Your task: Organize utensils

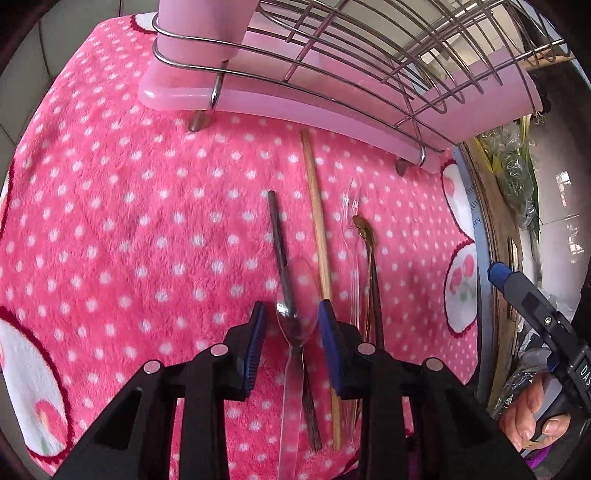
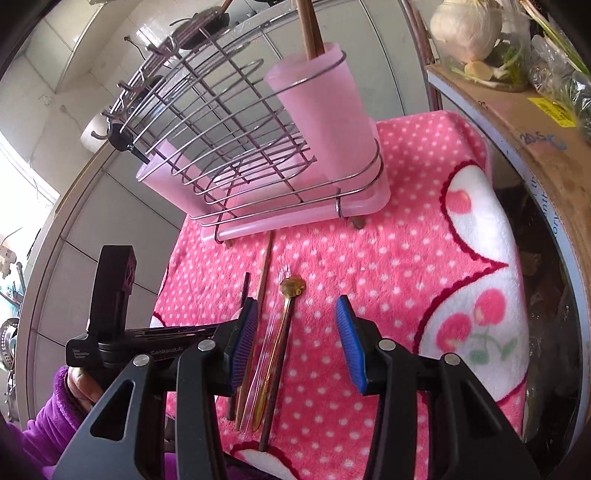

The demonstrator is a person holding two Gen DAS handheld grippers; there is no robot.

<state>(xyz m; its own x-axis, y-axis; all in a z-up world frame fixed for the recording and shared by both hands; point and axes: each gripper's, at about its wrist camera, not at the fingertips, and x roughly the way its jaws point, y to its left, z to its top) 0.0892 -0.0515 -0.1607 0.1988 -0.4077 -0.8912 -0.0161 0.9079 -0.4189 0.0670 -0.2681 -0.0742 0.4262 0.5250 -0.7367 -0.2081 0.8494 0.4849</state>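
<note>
Several utensils lie side by side on the pink dotted cloth (image 1: 129, 221): a clear plastic spoon (image 1: 297, 295), a dark chopstick (image 1: 276, 229), a wooden chopstick (image 1: 316, 214), a clear fork (image 1: 350, 221) and a golden spoon (image 1: 364, 230). My left gripper (image 1: 291, 332) hangs low over the clear spoon. Its jaws straddle the bowl, and a gap shows at the left pad. My right gripper (image 2: 297, 332) stands open above the golden spoon (image 2: 286, 332) and the clear fork (image 2: 266, 350), holding nothing. A pink cup (image 2: 325, 118) on the wire rack (image 2: 221, 129) holds brown chopsticks (image 2: 312, 26).
The rack stands on a pink drip tray (image 1: 295, 103) at the back of the cloth. A cardboard box (image 2: 517, 122) with bagged vegetables borders the right side. A hand (image 1: 532, 417) grips the right tool, and a purple sleeve (image 2: 48, 424) shows by the left one.
</note>
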